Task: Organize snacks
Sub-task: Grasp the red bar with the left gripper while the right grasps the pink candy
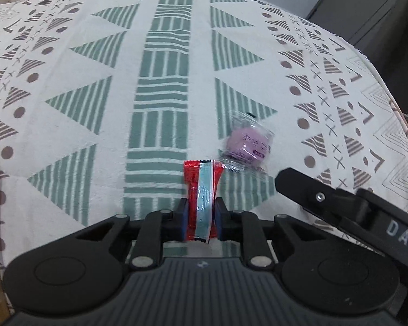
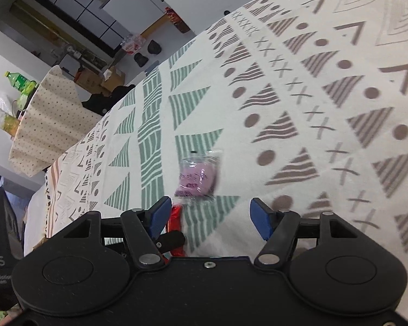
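Two snacks were all I could see on the patterned tablecloth (image 1: 68,125), which filled nearly the whole of both views; no box, tray or basket for the snacks showed anywhere in them. So I judged that the organizing was at an early or middle point, and how much was already sorted elsewhere I could not tell.

Next in size were the grippers themselves. The left gripper (image 1: 200,214), at the lower centre of the left wrist view, had its jaws pressed against both sides of the red snack packet (image 1: 202,201), so this one was clearly gripped, with its upper end sticking out above the pads. The right gripper (image 2: 209,218), low in the right wrist view, stood with its blue pads wide apart and nothing between them; it hovered just before the purple snack (image 2: 198,178), with a corner of the red packet showing at its left pad.

The purple snack, in a clear wrapper, lay loose on the cloth just right of centre in the left wrist view, very near the top of the red packet; whether they touched I could not say. It looked slightly blurred.

By my judgement, one snack was in hand but not yet delivered, and the purple one was not yet taken.
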